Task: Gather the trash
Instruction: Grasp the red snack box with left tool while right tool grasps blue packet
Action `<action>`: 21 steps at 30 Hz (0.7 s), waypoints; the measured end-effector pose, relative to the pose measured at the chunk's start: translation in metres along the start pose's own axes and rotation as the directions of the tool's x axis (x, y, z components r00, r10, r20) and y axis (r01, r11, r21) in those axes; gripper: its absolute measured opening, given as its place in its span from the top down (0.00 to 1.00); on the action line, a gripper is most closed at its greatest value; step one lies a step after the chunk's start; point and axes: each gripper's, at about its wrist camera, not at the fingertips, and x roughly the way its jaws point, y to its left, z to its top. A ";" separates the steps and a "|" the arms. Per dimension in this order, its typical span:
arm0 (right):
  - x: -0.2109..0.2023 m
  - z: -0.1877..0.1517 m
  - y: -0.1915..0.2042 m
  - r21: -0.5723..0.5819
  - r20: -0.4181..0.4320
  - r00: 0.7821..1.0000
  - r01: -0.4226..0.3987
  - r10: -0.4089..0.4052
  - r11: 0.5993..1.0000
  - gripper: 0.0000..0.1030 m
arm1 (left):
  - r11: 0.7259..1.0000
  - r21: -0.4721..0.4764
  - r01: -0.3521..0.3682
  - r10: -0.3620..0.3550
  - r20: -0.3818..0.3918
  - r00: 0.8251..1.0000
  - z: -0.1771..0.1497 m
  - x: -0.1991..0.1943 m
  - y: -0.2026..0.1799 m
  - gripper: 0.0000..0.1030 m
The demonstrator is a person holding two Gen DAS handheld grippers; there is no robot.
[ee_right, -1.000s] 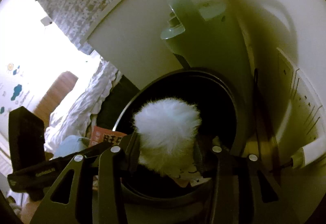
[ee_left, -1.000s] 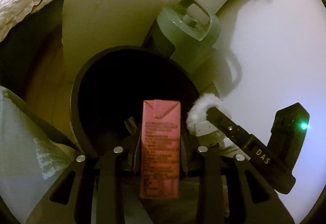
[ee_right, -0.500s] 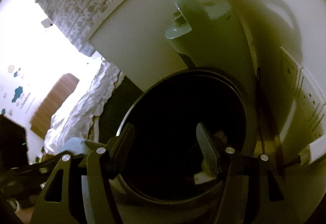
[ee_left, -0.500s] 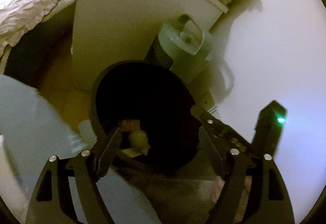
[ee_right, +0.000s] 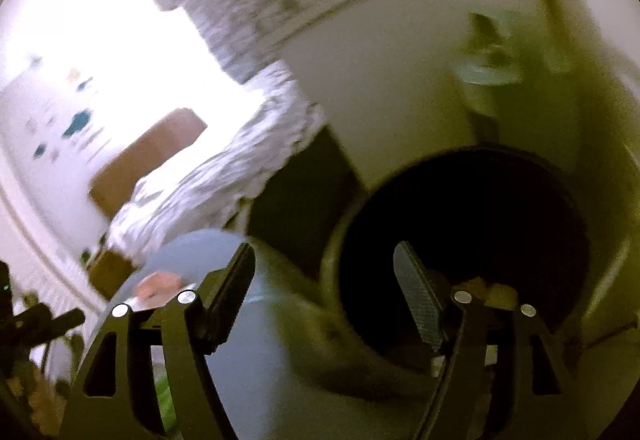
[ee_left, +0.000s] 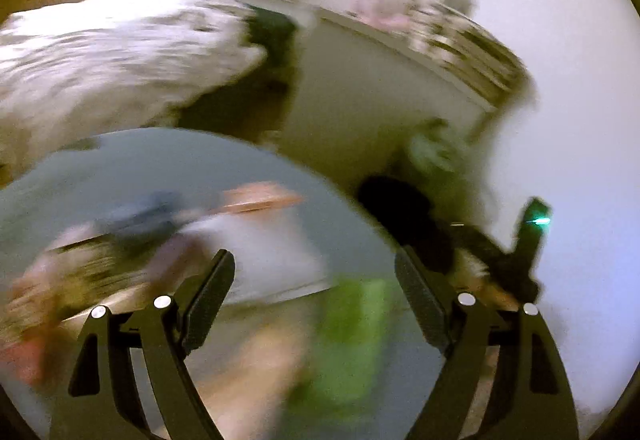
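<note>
Both views are smearing badly, so no brand or writing is coming through. The left gripper [ee_left: 314, 292] is hanging with its jaws spread wide and nothing between them, over a round grey-blue table [ee_left: 328, 208]. Blurred litter is lying on that table: something green [ee_left: 352, 336] near its front edge, probably a wrapper, and an orange piece [ee_left: 256, 196] farther back; which way they point is unclear. The right gripper [ee_right: 324, 292] is likewise gaping empty, beside the dark bin [ee_right: 464, 240] past the table's edge.
</note>
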 end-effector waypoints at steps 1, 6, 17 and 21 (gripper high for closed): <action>0.001 -0.001 0.012 -0.028 -0.015 1.000 -0.016 0.016 0.999 0.30 | 0.998 -0.016 -0.057 0.057 0.008 0.998 -0.006 -0.013 0.021 0.20; 0.018 0.000 0.103 -0.193 -0.181 0.972 -0.187 0.152 0.963 0.30 | 0.963 -0.029 -0.266 0.266 -0.007 0.964 -0.030 -0.048 0.095 0.15; 0.122 -0.002 0.288 -0.445 -0.529 0.849 -0.301 0.024 0.844 0.21 | 0.948 0.037 -0.317 0.319 -0.128 0.939 -0.052 -0.026 0.163 0.35; 0.170 -0.016 0.302 -0.451 -0.607 0.792 -0.267 -0.074 0.852 0.21 | 0.956 0.018 -0.292 0.292 -0.129 0.948 -0.052 -0.028 0.175 0.48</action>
